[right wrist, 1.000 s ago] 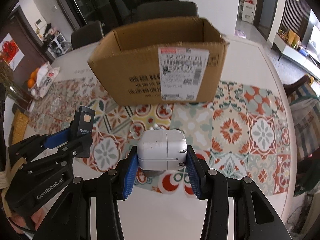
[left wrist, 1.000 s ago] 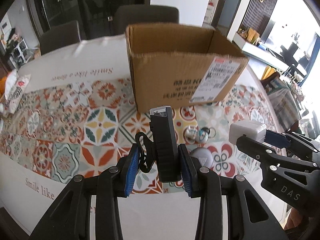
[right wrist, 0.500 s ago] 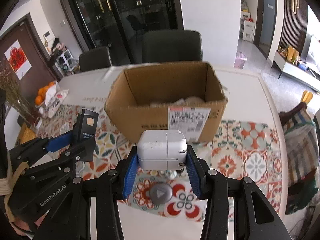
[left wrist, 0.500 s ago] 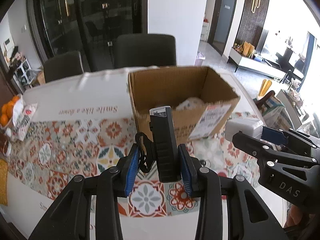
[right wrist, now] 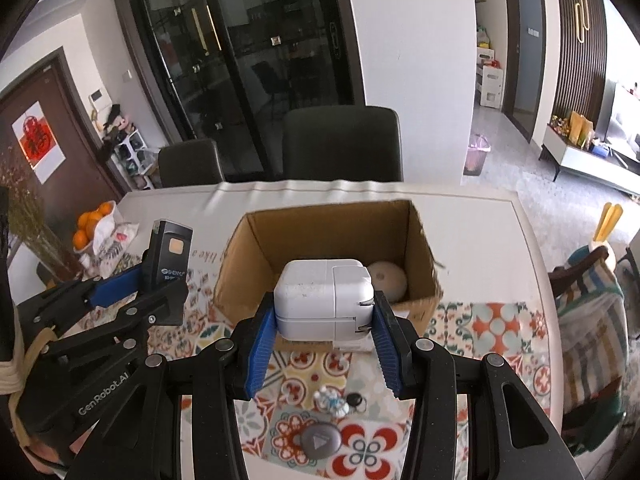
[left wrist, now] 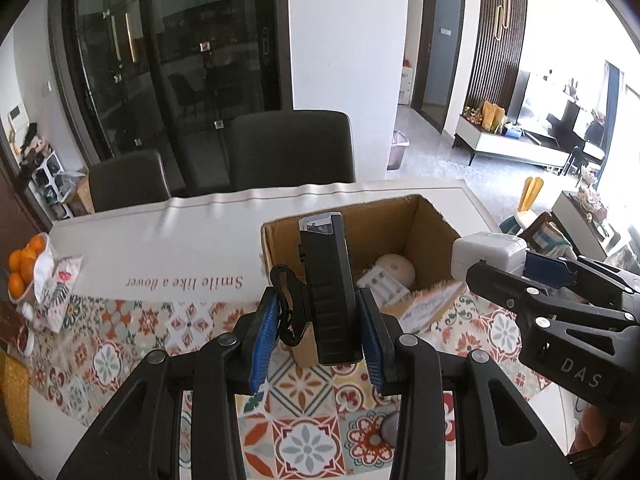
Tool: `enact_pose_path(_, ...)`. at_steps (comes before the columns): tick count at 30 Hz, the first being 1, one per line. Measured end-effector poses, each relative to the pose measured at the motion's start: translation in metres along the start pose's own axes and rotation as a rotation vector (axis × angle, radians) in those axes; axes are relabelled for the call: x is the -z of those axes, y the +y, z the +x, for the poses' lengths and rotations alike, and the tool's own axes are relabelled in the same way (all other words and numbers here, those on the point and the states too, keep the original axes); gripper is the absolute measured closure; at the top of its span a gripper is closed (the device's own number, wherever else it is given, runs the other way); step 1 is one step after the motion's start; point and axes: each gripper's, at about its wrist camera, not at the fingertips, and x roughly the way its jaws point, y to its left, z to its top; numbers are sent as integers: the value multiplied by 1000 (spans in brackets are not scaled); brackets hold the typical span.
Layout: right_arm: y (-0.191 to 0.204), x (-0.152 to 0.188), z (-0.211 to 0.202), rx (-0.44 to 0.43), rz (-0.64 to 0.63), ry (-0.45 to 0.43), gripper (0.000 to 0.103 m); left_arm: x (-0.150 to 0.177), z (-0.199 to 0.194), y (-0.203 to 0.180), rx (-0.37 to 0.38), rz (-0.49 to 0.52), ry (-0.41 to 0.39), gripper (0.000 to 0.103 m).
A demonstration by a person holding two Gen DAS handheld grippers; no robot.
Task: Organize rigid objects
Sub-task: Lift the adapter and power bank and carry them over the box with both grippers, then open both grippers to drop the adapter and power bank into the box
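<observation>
Your left tool (left wrist: 318,328) is clenched on a black rectangular device (left wrist: 329,288), held upright, lifted off the counter (left wrist: 160,216), near side of the cardboard box (left wrist: 428,220). A black clip (left wrist: 286,304) hangs on the device's left side

Your right tool (right wrist: 324,330) grips a white power adapter (right wrist: 324,300) between its blue pads (right wrist: 260,344), also raised, in front of the box's near wall

Box stands open at mid counter; inside, a pale round object (right wrist: 387,278) at the right and a white packet (left wrist: 382,284) beside it

On the patterned cloth (right wrist: 496,328) near you: grey round disc (right wrist: 320,440), small keychain trinket (right wrist: 334,400). Far left: bag of oranges (right wrist: 94,226)
</observation>
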Motion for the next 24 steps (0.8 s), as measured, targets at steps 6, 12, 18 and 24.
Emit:
enact_pose_path(6, -1, -18, 13, 11, -7, 7, 57, -24, 17, -3, 10, 15, 27, 64)
enact_pose_path(12, -4, -35, 26, 25, -17, 23, 57, -39, 31, -7, -5, 44, 57, 64)
enact_pose_path(18, -4, -47, 41, 46, -31, 53, 58, -49, 50, -6, -11, 46, 101, 64)
enact_pose_path(24, -5, -53, 52, 58, -28, 74, 58, -51, 66, 0, 2, 22, 150, 58)
